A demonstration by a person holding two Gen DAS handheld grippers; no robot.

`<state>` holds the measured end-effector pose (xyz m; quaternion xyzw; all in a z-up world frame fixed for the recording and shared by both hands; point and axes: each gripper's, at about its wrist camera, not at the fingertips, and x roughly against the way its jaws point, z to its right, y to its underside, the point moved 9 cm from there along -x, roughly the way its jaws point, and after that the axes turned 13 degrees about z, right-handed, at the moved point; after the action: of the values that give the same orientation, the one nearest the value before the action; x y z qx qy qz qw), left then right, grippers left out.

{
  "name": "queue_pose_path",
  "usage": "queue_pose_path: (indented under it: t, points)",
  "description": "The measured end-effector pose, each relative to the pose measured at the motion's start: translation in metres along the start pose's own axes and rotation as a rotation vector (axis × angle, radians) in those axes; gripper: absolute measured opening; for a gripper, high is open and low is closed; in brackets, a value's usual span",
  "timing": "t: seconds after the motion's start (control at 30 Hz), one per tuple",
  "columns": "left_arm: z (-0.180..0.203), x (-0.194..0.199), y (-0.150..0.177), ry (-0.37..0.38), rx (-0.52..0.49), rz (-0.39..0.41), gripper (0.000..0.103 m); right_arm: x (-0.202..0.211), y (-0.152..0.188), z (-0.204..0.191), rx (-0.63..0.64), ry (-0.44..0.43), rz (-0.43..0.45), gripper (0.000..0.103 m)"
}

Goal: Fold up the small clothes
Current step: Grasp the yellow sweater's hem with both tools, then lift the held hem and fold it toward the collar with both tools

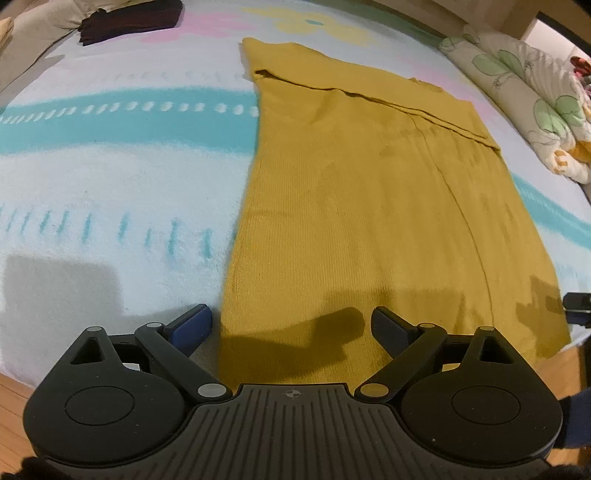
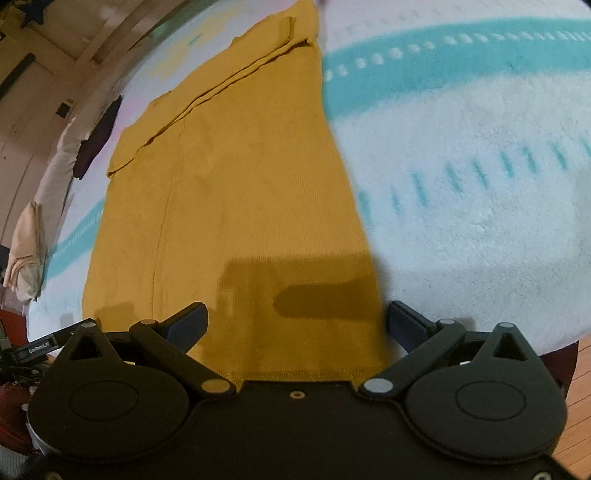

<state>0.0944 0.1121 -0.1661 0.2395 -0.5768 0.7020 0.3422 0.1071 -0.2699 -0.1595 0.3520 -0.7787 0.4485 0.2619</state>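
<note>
Left gripper [image 1: 291, 325] open | right gripper [image 2: 295, 321] open (both empty) | yellow garment [image 1: 351, 206] long axis 6–12 o'clock, folded end at 12

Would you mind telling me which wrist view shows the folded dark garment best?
The left wrist view: the dark garment lies folded at the blanket's far corner, unobstructed. The right wrist view shows it only as a blurred dark strip at the left edge.

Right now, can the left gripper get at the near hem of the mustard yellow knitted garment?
Probably yes. The left gripper is open, with the near hem of the mustard yellow knitted garment lying flat on the blue-and-white blanket just ahead between its fingers, and nothing covers it.
</note>
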Motion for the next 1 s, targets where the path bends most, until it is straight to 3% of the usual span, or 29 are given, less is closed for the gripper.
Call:
queue_pose_path:
  t: [0.23,0.4,0.5,0.53,0.63,0.67,0.7,0.73,0.77,0.87,1.0]
  points:
    - [-0.004,-0.001,-0.003,0.002,0.084,0.011,0.093,0.004,0.001,0.002,-0.065,-0.018,0.015,0.103]
    - [-0.002,-0.001,-0.003,-0.019,0.07,0.011,0.091,0.005,0.003,0.003,-0.068,-0.015,0.018,0.103]
    - [-0.004,0.0,-0.004,-0.058,0.051,0.014,0.073,0.004,0.004,-0.001,-0.045,-0.016,0.015,0.103]
    - [-0.006,0.001,-0.005,-0.075,0.05,0.017,0.062,0.005,0.004,-0.002,-0.043,-0.021,0.015,0.102]
    - [-0.015,0.006,-0.008,-0.106,0.058,0.038,0.032,0.007,0.005,0.0,-0.025,-0.002,0.017,0.073]
    - [-0.016,0.007,-0.009,-0.103,0.07,0.046,0.021,0.008,0.005,0.001,-0.018,0.013,0.018,0.056]
    - [-0.018,0.008,-0.01,-0.099,0.082,0.052,0.016,0.008,0.006,0.002,-0.021,0.009,0.012,0.033]
    - [-0.018,0.01,-0.011,-0.093,0.09,0.057,0.009,0.007,0.009,0.002,-0.041,-0.014,-0.005,0.021]
    - [-0.018,0.01,-0.012,-0.083,0.097,0.062,0.006,0.007,0.01,0.001,-0.05,-0.028,-0.012,0.016]
    - [-0.015,0.016,-0.02,-0.066,0.106,0.107,0.005,0.013,0.006,-0.009,-0.007,-0.049,0.023,0.015]
    - [-0.015,0.023,-0.035,-0.048,0.134,0.175,0.005,0.024,-0.008,-0.013,-0.045,-0.119,0.104,0.014]
